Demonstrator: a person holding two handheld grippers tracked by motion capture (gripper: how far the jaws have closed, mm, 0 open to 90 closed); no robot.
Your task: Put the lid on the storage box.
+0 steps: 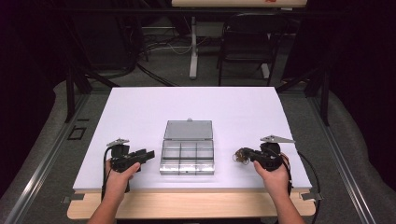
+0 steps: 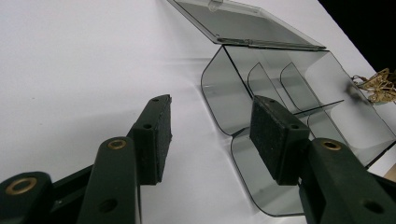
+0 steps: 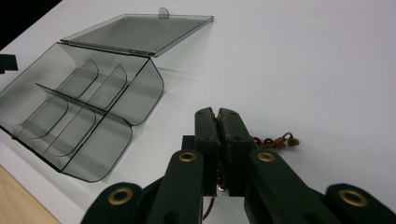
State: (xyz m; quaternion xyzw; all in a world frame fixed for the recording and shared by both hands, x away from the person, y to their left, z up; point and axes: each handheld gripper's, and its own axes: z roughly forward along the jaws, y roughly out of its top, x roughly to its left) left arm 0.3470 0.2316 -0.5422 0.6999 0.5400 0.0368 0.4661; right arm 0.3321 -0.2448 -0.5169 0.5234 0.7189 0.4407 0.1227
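**Chain gripped, box open**

Item: chain (image 3: pixel 275 140), gold-coloured, on the table (image 1: pixel 140 107) right of the box (image 1: pixel 187 157). Right gripper (image 3: pixel 217 116): jaws together, clamped on the chain. Left gripper (image 2: pixel 205 135): jaws apart, empty, just left of the box. Box: clear, lid laid back, compartments seemingly bare. Step, as judged: pickup. Next: lift, carry left, release over a compartment.

No legible text, label, brand, number or sign anywhere: none on the box (image 1: pixel 187 150), its lid (image 1: pixel 188 130), the table (image 1: pixel 140 107), or either gripper.
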